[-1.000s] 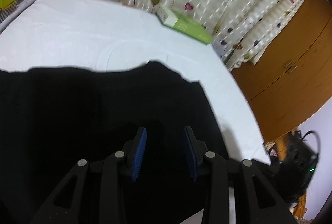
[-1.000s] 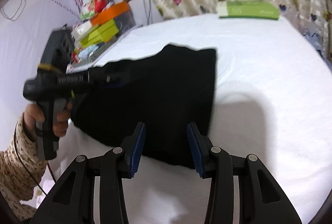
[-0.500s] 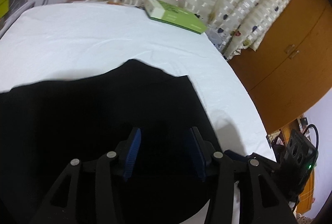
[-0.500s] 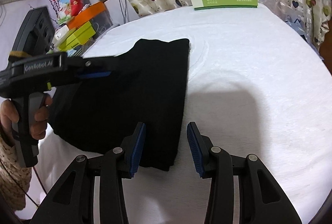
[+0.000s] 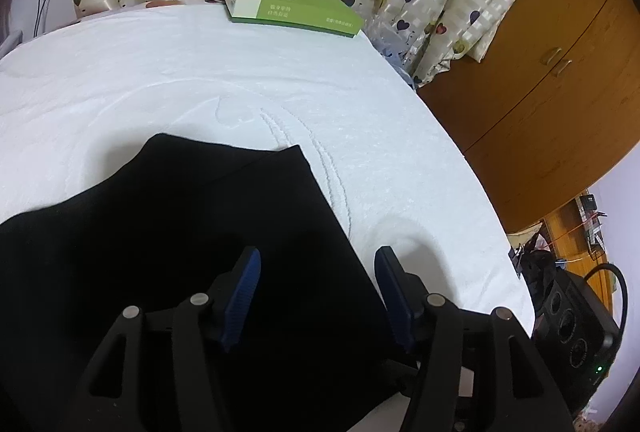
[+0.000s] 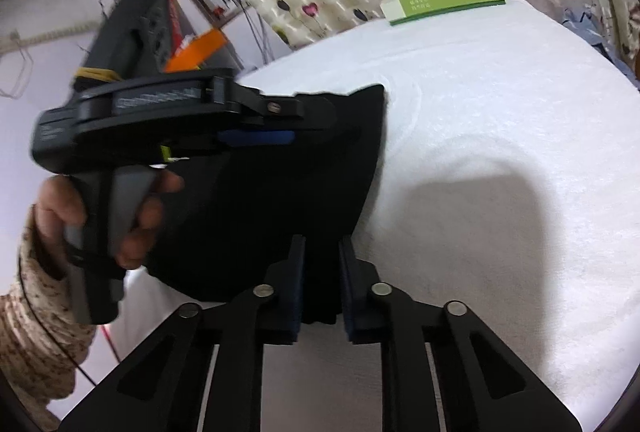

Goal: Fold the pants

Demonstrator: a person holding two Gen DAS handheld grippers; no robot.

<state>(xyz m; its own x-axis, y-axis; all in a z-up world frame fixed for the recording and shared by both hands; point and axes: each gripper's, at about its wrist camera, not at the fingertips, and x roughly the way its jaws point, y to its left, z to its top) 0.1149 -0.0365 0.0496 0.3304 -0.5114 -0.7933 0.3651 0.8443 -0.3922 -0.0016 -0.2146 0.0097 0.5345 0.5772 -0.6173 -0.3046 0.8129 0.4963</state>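
Across the white bed [image 5: 168, 80] the black pants [image 5: 168, 252] lie as a partly folded slab, long axis running from my near edge toward approx 12 o'clock, far corners pointing at the green box [image 5: 288, 6] by the curtain. No bench here, just the bed.

Rel. to my two claws: pants' right-hand edge is what matters. My right claw [image 6: 322, 284] sits at 6 o'clock of the pants and is nearly closed on the near corner of that edge; black cloth fills the narrow gap between the pads, so I judge it's gripping the pants. My left claw [image 5: 316, 296] hangs over the same edge, pads wide apart, holding nothing; cloth runs under the left pad, bare sheet under the right one. In the right wrist view it hovers at approx 10 o'clock, above the fabric, whether touching I can't tell.

So right claw is nearer the corner & has it; next fold, I'd guess, carries that edge along the long axis toward 12.
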